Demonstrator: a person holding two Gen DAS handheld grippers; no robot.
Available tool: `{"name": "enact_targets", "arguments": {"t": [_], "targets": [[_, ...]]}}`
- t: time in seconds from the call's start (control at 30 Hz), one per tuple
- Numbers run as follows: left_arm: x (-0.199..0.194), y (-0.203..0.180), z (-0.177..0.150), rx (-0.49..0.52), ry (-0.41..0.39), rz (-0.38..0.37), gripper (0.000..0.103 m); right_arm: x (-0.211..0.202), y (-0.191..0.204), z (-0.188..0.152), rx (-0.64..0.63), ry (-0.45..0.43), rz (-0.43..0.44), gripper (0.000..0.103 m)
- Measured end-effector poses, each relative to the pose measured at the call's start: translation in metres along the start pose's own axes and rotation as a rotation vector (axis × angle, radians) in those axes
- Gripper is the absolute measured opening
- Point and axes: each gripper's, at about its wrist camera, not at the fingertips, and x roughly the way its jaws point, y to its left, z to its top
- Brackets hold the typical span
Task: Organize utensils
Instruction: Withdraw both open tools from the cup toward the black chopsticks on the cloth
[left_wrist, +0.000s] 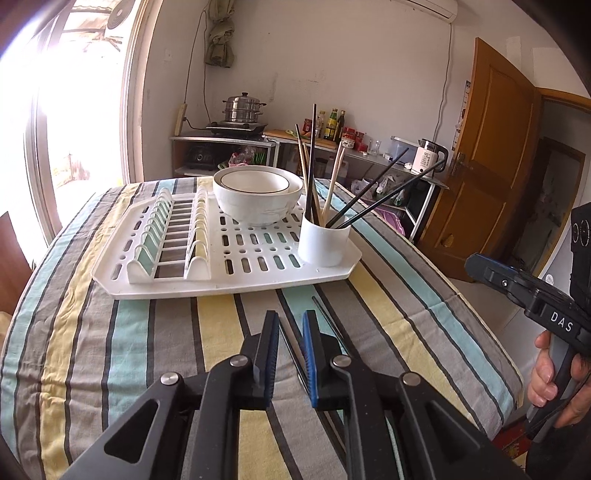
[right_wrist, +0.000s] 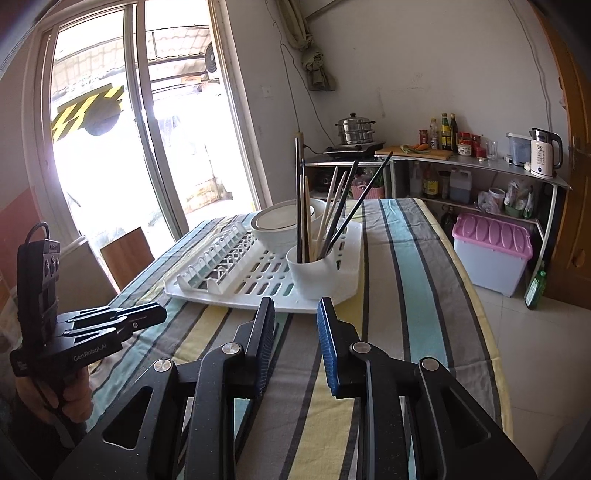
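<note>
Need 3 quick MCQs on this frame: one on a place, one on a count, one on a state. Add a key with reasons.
1. Where does the cup of chopsticks stand?
A. On the striped cloth, off the rack
B. On the dish rack, beside the bowls
C. Inside a bowl

2. How many bowls are on the rack?
A. One
B. Four
C. Two, nested

3. What state is the right gripper in?
A. Open, nothing between its fingers
B. Shut on a chopstick
C. Shut on the cup

Key:
1. B, the cup sits on the rack's corner, next to the bowls.
2. C, a smaller dark-rimmed bowl sits inside a larger white one.
3. A, the right wrist view shows only cloth through the gap between the fingers.
</note>
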Motion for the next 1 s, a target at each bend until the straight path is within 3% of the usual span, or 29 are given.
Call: {"name": "enact_targets", "arguments": {"t": [0.33, 0.73, 1.0], "targets": [[0.021, 0.003, -0.014, -0.023, 0.078, 0.012, 0.015, 0.02, 0.008, -0.017, -0.008, 0.071, 0.003, 0.025], [0.072, 0.007, -0.015, -0.077, 0.205, -0.01, 0.015, 0.052, 0.015, -0.026, -0.016, 0.139, 0.019, 0.025], [0.102, 0.004, -0.014, -0.088, 0.273, 0.018, 0.015, 0.075, 0.018, -0.028, -0.034, 0.193, 0.029, 0.025]]}}
